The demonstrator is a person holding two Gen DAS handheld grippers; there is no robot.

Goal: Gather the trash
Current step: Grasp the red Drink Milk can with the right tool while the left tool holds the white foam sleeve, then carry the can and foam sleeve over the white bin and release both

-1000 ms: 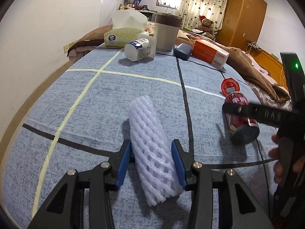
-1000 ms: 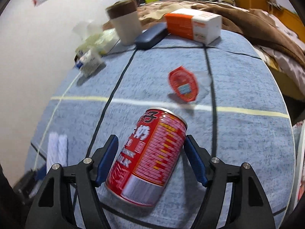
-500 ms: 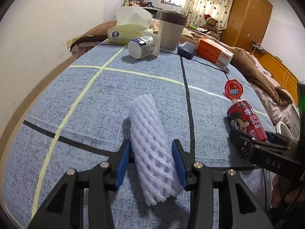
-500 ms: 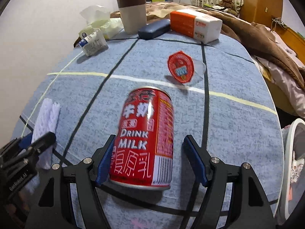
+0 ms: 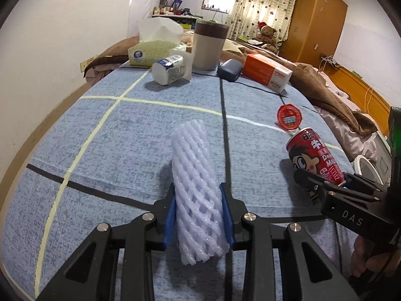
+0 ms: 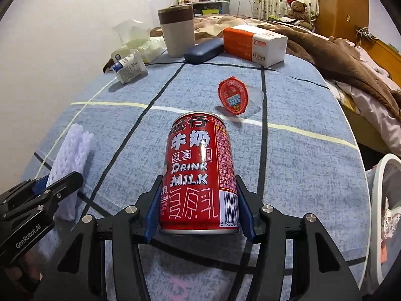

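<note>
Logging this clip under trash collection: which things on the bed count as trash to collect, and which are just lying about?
Trash:
foam fruit net, in left gripper
red milk can, in right gripper
red-lidded jelly cup
tipped yogurt cup

Lying about:
tissue pack
tumbler
glasses case
orange box

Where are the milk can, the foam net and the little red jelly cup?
milk can point(image 6: 199, 173), right wrist view, on the white lettering of its side.
foam net point(image 5: 196, 188), left wrist view, on its middle mesh.
jelly cup point(image 6: 233, 96), right wrist view, on its red lid.
</note>
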